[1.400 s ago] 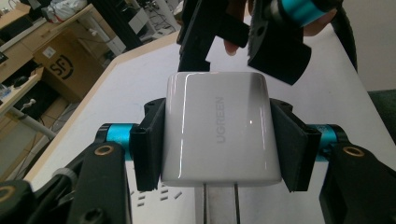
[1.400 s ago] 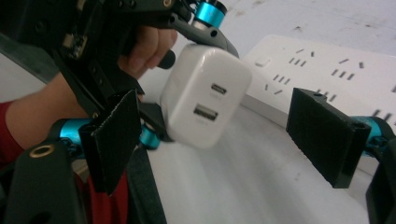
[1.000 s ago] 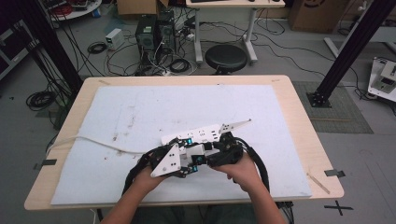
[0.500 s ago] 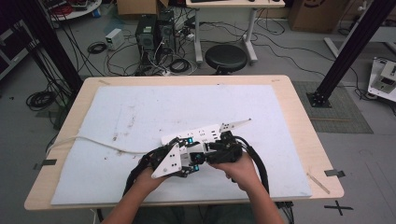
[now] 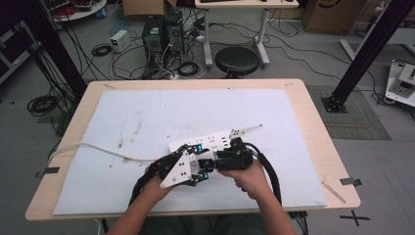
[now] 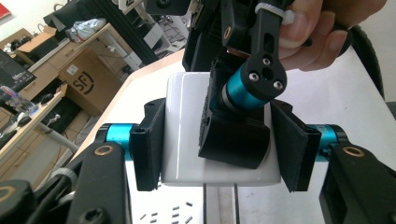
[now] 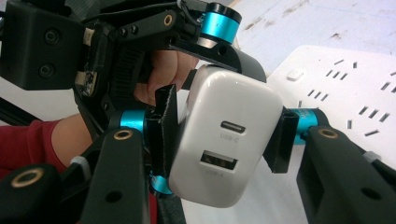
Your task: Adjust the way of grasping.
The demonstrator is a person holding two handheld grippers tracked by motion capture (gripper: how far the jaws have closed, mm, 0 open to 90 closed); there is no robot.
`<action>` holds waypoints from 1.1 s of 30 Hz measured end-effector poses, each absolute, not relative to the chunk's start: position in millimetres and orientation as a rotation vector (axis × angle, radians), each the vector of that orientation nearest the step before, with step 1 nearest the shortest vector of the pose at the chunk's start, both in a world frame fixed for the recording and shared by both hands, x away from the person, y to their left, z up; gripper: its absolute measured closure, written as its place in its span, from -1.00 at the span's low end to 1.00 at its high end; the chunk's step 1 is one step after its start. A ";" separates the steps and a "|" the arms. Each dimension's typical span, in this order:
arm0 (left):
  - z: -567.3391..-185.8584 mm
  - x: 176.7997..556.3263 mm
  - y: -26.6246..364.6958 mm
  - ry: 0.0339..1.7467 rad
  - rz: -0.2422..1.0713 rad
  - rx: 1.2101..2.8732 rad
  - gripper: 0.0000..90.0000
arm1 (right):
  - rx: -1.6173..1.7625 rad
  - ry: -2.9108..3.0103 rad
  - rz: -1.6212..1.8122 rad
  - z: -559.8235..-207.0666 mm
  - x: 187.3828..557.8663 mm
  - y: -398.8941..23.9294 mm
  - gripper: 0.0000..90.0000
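A white USB charger (image 7: 233, 116) with two ports on its face sits between both grippers, just above the near middle of the table. My left gripper (image 6: 219, 140) is shut on the charger (image 6: 184, 130), its pads on two opposite sides and the prongs pointing back at its camera. My right gripper (image 7: 224, 135) has just been closing its jaws, and its pads now rest against the charger's other two sides. In the high view the left gripper (image 5: 198, 169) and right gripper (image 5: 215, 164) meet nose to nose. Just behind them lies a white power strip (image 5: 215, 139).
The power strip's white cable (image 5: 98, 149) runs left across the pale mat (image 5: 147, 112) and off the table edge. Black gripper cables (image 5: 269, 171) loop beside the right hand. Computers, a stool and cables stand on the floor beyond the table.
Both hands stay in the same spot. The right gripper's jaws have drawn in around the charger.
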State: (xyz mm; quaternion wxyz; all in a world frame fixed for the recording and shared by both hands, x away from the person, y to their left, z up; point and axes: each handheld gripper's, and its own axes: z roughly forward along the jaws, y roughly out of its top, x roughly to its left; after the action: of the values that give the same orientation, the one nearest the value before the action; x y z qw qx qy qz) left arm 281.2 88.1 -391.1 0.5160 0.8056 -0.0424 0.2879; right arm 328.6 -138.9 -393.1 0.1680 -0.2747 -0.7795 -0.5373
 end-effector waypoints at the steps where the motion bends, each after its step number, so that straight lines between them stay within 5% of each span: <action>1: -391.2 281.4 88.0 -0.103 0.692 1.938 -0.06 | -0.788 -2.215 -1.525 -393.5 329.0 -138.9 0.23; 7: -390.1 281.8 86.3 -0.067 0.701 1.960 -0.10 | -0.803 -2.208 -1.528 -392.6 328.5 -139.5 0.38; 17: -382.0 290.5 107.0 0.117 0.654 1.975 -0.51 | -0.890 -2.314 -1.612 -380.5 328.9 -160.7 0.41; 33: -352.5 314.9 167.4 0.393 0.527 2.112 -0.58 | -0.878 -2.597 -1.644 -355.1 322.8 -187.9 0.40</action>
State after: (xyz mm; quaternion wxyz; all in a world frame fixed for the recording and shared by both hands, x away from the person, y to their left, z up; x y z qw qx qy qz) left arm 314.9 167.4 -352.5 0.4481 0.8536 0.1588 0.2129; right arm 322.8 -187.9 -355.1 -0.0274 -0.2745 -0.8121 -0.5142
